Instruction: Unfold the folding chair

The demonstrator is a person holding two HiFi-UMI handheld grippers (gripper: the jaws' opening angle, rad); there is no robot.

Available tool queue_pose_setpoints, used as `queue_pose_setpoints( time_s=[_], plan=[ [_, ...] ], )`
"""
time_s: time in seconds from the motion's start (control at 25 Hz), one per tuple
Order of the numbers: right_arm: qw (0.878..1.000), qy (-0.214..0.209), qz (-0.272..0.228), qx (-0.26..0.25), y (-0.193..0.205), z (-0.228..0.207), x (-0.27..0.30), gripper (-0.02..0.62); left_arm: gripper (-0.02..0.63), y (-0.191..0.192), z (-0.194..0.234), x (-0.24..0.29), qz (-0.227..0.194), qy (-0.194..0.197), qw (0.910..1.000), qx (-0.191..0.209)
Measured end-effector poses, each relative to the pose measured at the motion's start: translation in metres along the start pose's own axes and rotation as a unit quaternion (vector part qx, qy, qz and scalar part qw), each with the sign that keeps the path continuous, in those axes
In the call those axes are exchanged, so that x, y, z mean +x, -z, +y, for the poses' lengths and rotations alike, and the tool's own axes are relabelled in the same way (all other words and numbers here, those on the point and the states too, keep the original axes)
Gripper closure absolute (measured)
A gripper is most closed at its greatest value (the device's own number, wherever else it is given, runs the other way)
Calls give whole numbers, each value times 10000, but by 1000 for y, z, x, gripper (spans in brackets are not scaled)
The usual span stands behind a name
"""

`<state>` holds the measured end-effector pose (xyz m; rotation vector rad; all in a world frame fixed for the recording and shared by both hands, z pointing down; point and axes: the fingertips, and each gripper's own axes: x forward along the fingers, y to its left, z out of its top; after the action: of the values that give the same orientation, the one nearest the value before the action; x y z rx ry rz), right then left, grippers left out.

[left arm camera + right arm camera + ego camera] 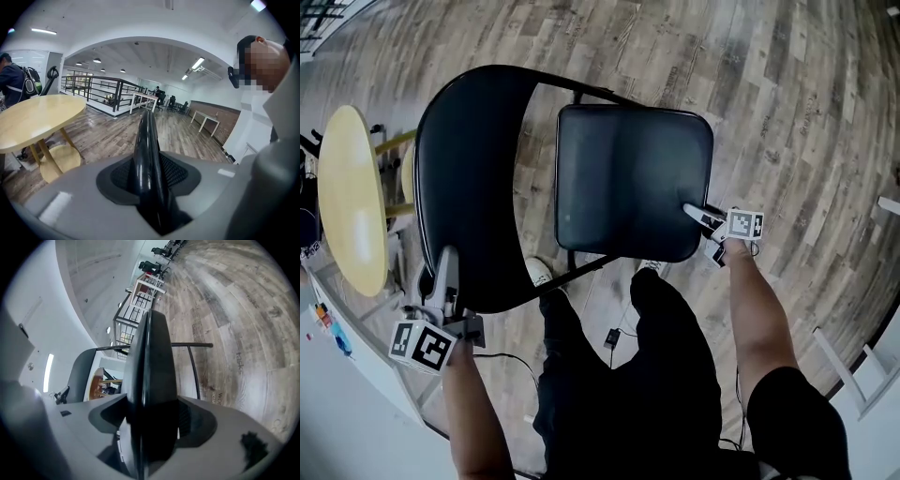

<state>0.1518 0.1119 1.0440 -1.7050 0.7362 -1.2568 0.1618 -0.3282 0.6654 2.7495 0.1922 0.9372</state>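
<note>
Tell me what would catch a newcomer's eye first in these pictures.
The black folding chair fills the middle of the head view on the wood floor. Its backrest is on the left, clamped in the left gripper. Its seat faces up, with its near edge between the jaws of the right gripper. A round yellow table stands at the far left, beside the chair.

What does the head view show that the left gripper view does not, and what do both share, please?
Only the head view: the chair's seat, the right tongs at its edge, and the person's legs. Only the left gripper view: a railing, distant desks and a person with a backpack. Both: the black backrest held in the left tongs, and the round yellow table.
</note>
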Motion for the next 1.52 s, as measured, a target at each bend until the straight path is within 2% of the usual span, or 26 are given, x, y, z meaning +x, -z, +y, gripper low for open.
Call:
queue_pose_setpoints(
  time_s=[0.2,0.32,0.44,0.6,0.76,0.88,1.0,1.16,1.28,1.36,1.4,1.44,1.48,1.52],
  plan=[
    [9943,1023,156,-256,0,-6,-12,270,462,1,1,-1,-44,35,10000,-26],
    [9884,1483,-62,-321,-7,-6,-34,272,463,1,-1,-1,-100,48,9999,65],
    [9835,1749,-358,-309,-11,6,-58,272,463,1,1,-1,-106,18,9999,129],
    [9819,1774,-592,-308,-7,37,-81,272,463,6,1,0,-107,18,9999,100],
    [9831,1608,-712,-507,9,88,-86,272,445,10,2,-5,-63,-70,9999,86],
    [9825,1513,-857,-668,15,126,-82,272,410,4,1,-9,-47,-150,9984,541],
    [9827,1342,-1001,-790,30,167,-79,272,408,-14,-5,-28,-300,-61,9955,899],
    [9845,1090,-962,-978,50,223,-81,273,417,-45,-22,-63,-671,169,9938,866],
    [9828,1075,-923,-1184,75,266,-81,273,480,-36,-24,-93,-351,259,9953,866],
    [9797,1217,-922,-1300,95,291,-85,276,570,-11,-16,-115,90,145,9965,823],
    [9775,1313,-941,-1354,105,302,-88,294,598,3,-10,-127,291,89,9971,703],
    [9748,1404,-988,-1423,116,314,-92,355,598,17,-4,-140,458,80,9977,501],
    [9719,1473,-1071,-1489,126,327,-96,434,598,31,0,-153,587,126,9979,256],
    [9697,1497,-1171,-1537,137,341,-100,543,598,43,2,-166,682,210,9974,35]
  ],
)
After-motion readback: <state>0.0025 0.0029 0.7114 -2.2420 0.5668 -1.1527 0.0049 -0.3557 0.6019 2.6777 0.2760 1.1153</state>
